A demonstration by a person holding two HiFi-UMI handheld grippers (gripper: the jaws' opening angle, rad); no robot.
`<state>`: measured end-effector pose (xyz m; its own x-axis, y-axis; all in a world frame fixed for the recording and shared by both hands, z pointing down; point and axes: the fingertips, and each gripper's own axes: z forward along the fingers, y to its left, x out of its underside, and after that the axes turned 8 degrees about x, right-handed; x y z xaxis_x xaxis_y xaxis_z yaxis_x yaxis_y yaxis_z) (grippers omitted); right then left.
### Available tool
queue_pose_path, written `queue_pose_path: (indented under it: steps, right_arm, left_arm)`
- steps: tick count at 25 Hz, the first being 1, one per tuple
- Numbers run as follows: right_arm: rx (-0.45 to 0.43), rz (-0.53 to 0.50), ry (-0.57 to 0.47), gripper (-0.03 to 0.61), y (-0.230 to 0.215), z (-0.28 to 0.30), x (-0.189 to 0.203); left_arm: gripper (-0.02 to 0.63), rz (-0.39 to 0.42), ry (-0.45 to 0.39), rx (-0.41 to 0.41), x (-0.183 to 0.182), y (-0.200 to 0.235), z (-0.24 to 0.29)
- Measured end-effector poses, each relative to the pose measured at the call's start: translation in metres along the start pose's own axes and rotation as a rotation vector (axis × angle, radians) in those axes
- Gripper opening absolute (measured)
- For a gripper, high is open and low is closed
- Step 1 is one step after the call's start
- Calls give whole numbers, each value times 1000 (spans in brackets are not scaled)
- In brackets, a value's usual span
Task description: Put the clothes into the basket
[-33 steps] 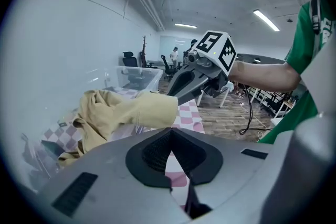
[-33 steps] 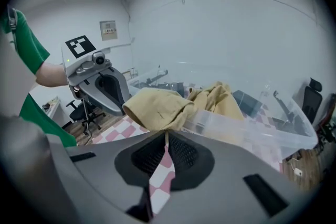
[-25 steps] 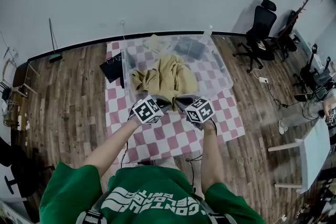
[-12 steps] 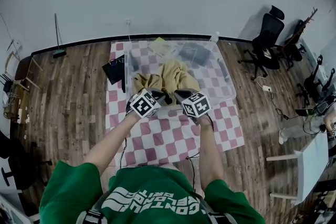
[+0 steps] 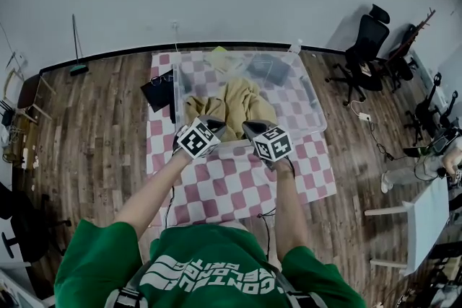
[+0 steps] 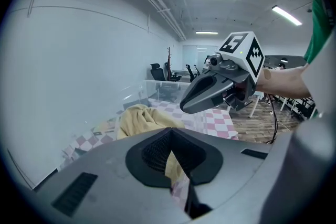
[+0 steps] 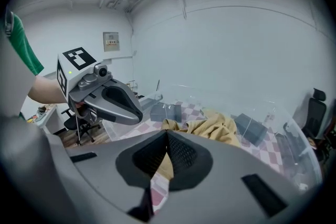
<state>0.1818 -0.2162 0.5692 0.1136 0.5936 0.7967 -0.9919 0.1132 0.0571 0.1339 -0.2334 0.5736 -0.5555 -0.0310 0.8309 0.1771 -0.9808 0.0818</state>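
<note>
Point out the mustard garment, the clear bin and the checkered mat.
mustard garment (image 5: 234, 103), head view, middle of the heap.
clear bin (image 5: 309, 96), head view, right wall.
checkered mat (image 5: 231, 182), head view, bare patch in front of the bin.

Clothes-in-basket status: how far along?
Done: the tan garment lies inside the clear basket. In hand: nothing; left gripper and right gripper are shut near its front wall, no cloth between the fingers. Left: maybe the dark item on the mat beside the basket; unclear whether it's clothing.

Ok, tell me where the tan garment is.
Head view, centre: the tan garment lies in the near half of the clear basket, which sits on the checkered mat.
</note>
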Motion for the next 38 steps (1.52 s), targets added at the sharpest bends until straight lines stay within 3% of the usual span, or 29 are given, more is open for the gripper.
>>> queue_pose_path:
  steps: [14, 20, 27, 38]
  right_arm:
    - [80, 65, -148, 9, 34, -44, 2]
    - [70, 76, -174, 9, 24, -57, 14]
    - [84, 94, -187, 9, -21, -87, 44]
    - [54, 81, -194, 9, -59, -117, 79]
  left_arm:
    - [5, 35, -219, -7, -12, -19, -36]
    - [5, 21, -254, -19, -17, -25, -27]
    - [5, -16, -303, -78, -29, -35, -9]
    - [5, -54, -288, -121, -30, -67, 25]
